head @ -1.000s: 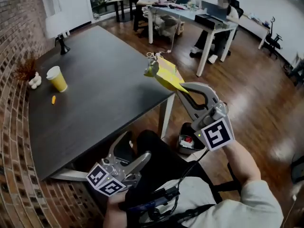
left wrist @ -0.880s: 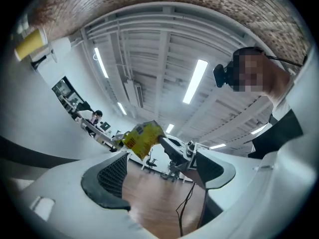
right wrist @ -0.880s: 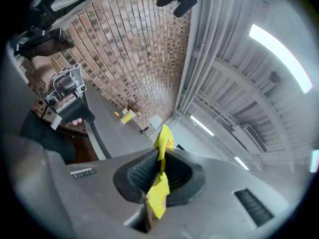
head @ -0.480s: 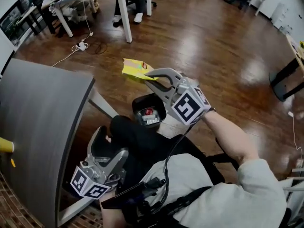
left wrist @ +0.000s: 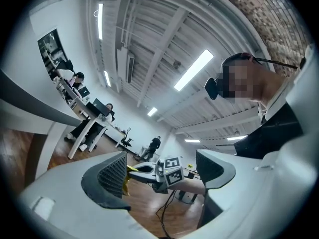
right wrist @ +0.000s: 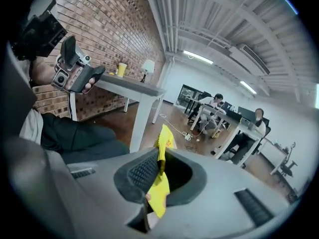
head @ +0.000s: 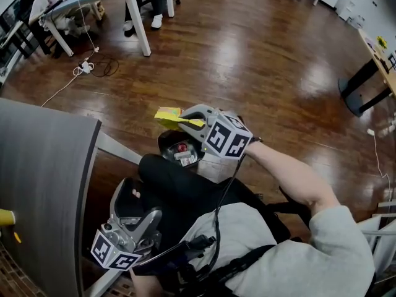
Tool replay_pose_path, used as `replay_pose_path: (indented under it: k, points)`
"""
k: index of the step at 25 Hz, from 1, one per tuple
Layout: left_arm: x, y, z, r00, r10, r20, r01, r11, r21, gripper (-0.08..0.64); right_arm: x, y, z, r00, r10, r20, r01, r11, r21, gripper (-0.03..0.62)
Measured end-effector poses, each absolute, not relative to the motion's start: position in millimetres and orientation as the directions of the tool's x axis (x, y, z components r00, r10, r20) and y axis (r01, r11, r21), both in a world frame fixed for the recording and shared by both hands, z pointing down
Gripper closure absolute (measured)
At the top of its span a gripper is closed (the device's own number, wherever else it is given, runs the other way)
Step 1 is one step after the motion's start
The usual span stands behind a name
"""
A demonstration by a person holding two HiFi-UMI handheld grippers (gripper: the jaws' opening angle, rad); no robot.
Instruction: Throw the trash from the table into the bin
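So the yellow wrapper was off the table by then, pinched flat in the right gripper; the right gripper view showed both pads shut tight on it, with one end poking out past the tips and the other bunched up behind them. From the head view it hung right over the far rim of the bin, not touching it as far as I could tell; the bin was a small dark one on the wood floor, already holding a red thing and some pale scraps.

Tight spot, honestly; the person's dark-trousered leg sat just beside the bin on the near side, and a white table leg ran close on the left. The left gripper was down by the lap next to the table edge, jaws spread apart, nothing between them.

Further out: a yellow cup at the table's far end, with a lamp near it against the brick wall; a cable trailing over the floor; white desks with people seated at them.

Writing-wise, not much; the wrapper had a small reddish print too blurry to read, and the marker cube only showed black-and-white squares.
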State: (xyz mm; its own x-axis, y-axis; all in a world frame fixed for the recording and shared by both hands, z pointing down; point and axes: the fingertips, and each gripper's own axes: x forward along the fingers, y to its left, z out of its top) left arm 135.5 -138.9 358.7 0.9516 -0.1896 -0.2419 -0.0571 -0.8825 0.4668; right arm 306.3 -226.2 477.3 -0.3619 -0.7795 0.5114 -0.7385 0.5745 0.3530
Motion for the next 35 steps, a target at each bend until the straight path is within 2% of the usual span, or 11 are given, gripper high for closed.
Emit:
replay_pose_path:
  k: [3, 6, 14, 24, 28, 33, 35]
  points:
    - [128, -142, 354, 0.946, -0.207, -0.249, -0.070, -0.882, 0.466, 0.144, 306, -228, 495, -0.334, -0.759, 0.559, -0.751, 0.573, 0.328, 0.548]
    - [123, -141, 347, 0.941, -0.215, -0.260, -0.075, -0.885, 0.459, 0.144, 307, -233, 504, -0.300, -0.749, 0.591, -0.767, 0.558, 0.317, 0.543]
    - [113, -137, 337, 0.934, -0.231, -0.272, -0.091, -0.891, 0.445, 0.144, 312, -240, 509, -0.292, -0.740, 0.606, -0.806, 0.532, 0.261, 0.511]
    - [103, -135, 336, 0.926, -0.264, -0.270, -0.128, -0.893, 0.432, 0.144, 297, -247, 481, -0.327, -0.778, 0.537, -0.788, 0.538, 0.300, 0.511]
    - [101, -138, 337, 0.924, -0.271, -0.270, -0.136, -0.892, 0.431, 0.144, 282, -246, 449, -0.399, -0.806, 0.438, -0.780, 0.549, 0.301, 0.512]
    - [96, -138, 337, 0.912, -0.304, -0.276, -0.169, -0.891, 0.422, 0.143, 249, -232, 378, -0.555, -0.816, 0.161, -0.758, 0.575, 0.308, 0.517]
    - [90, -138, 337, 0.908, -0.316, -0.275, -0.182, -0.889, 0.420, 0.143, 235, -225, 363, -0.580, -0.808, 0.102, -0.747, 0.578, 0.329, 0.515]
